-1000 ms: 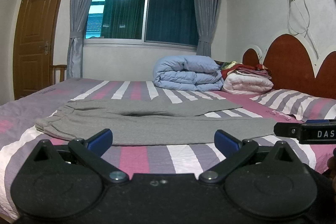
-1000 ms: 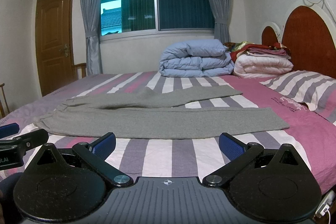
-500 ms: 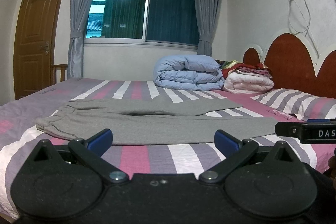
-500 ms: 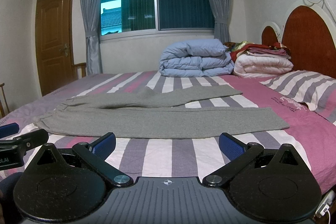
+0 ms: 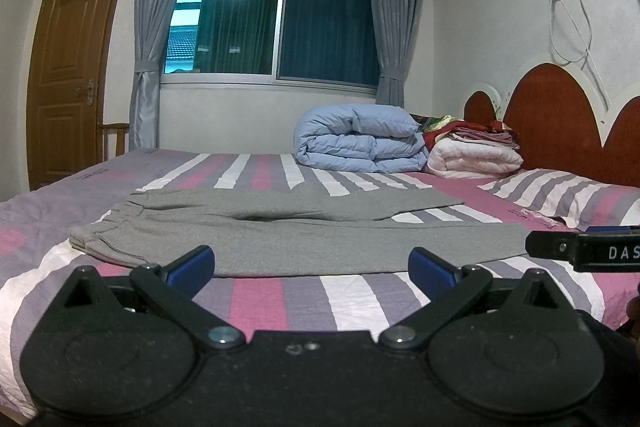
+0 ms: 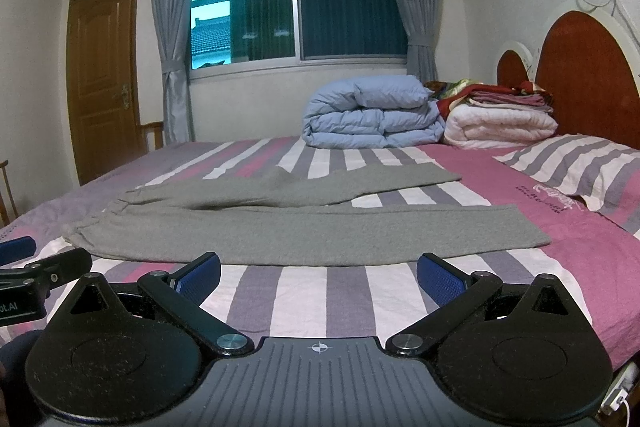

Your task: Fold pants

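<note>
Grey pants (image 5: 280, 235) lie flat across the striped bed (image 5: 256, 295), waistband at the left, both legs spread out to the right; they also show in the right wrist view (image 6: 280, 227). My left gripper (image 5: 310, 265) is open and empty, held just short of the near edge of the pants. My right gripper (image 6: 318, 273) is open and empty, also at the near edge. The right gripper's finger shows at the right edge of the left wrist view (image 5: 584, 251); the left gripper's finger shows at the left of the right wrist view (image 6: 44, 271).
A folded blue duvet (image 5: 360, 139) and a stack of folded blankets (image 5: 474, 151) sit at the far side of the bed. A striped pillow (image 5: 560, 191) lies by the red headboard (image 5: 560, 123) on the right. A wooden door (image 5: 68, 67) stands at the left.
</note>
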